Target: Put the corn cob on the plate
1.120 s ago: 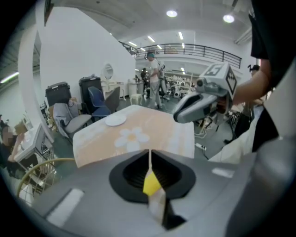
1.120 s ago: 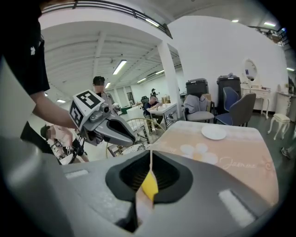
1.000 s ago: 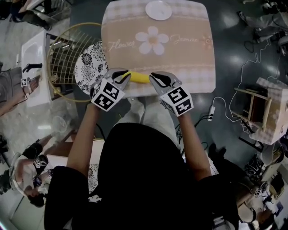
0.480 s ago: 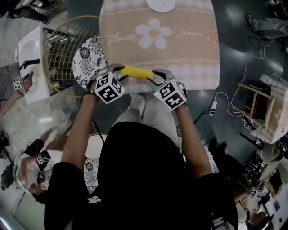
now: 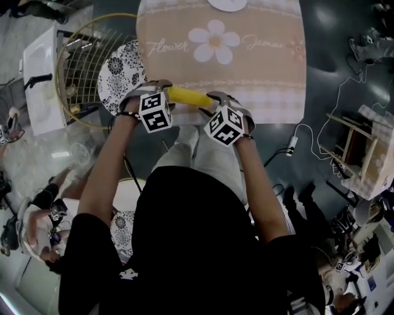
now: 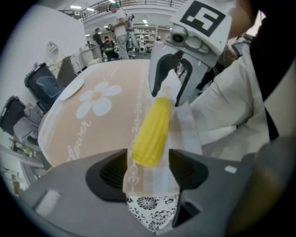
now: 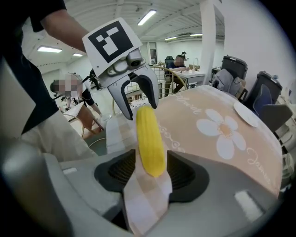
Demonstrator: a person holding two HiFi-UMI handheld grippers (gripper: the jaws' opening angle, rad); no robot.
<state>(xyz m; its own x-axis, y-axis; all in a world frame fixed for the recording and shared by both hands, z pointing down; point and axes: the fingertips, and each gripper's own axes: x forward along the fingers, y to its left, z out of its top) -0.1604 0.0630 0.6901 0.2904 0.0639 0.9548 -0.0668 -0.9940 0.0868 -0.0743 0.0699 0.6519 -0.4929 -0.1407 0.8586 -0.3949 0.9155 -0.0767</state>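
A yellow corn cob (image 5: 184, 96) lies along the near edge of the beige flowered table (image 5: 258, 74). My left gripper (image 5: 161, 91) straddles its left end and my right gripper (image 5: 214, 103) its right end. In the left gripper view the cob (image 6: 152, 132) sits between the left gripper's (image 6: 149, 169) pads with gaps on both sides. The right gripper view shows the same for the cob (image 7: 150, 139) and right gripper (image 7: 150, 173). Both pairs of jaws have just been opening and stand open. A white plate (image 5: 229, 3) sits at the table's far edge.
A black-and-white patterned plate (image 5: 120, 77) rests on a round gold wire basket (image 5: 80, 67) left of the table. A white basin (image 5: 37, 74) stands further left. A wooden stool (image 5: 360, 154) and a cable (image 5: 292, 147) are on the floor at right.
Both grippers have tipped downward with the cob and come lower at the table's near edge. Their jaws were shut on the cob's ends and have spread apart; the cob now rests on the cloth.
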